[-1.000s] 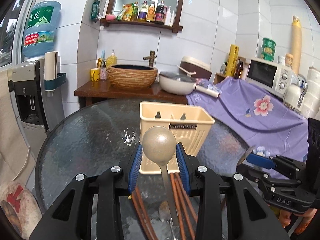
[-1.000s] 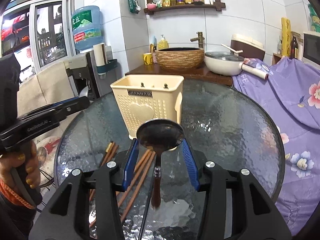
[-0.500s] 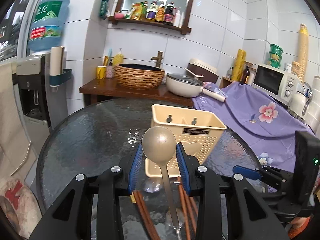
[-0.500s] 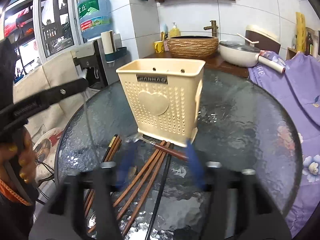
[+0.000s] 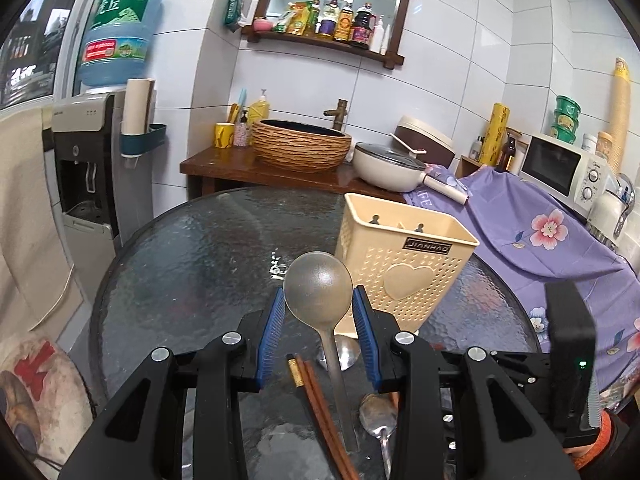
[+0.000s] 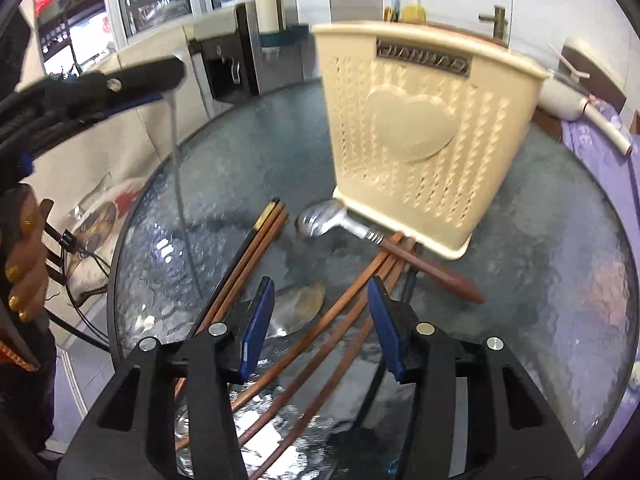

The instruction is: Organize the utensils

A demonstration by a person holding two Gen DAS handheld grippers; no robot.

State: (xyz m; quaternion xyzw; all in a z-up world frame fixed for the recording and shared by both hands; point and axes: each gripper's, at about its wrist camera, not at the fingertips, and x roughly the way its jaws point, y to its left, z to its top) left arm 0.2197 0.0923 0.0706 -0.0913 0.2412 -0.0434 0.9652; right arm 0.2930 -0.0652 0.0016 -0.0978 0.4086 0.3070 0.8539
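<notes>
The left gripper (image 5: pixel 319 322) clamped a grey metal ladle (image 5: pixel 318 286); the right gripper (image 6: pixel 320 324) gaped empty over brown wooden chopsticks (image 6: pixel 340 304), risking scattering them.

You are working in a home kitchen. Behind the round glass table (image 5: pixel 192 264) runs a white tiled wall (image 5: pixel 452 60) with a wooden shelf (image 5: pixel 320 38) of sauce bottles. A woven-look basin (image 5: pixel 300 148) with a faucet sits on a wooden counter beside a lidded pan (image 5: pixel 386 166). You also have a microwave (image 5: pixel 560 168), a rice cooker (image 5: pixel 426 142) and a water dispenser (image 5: pixel 86 168) carrying a large blue bottle.
</notes>
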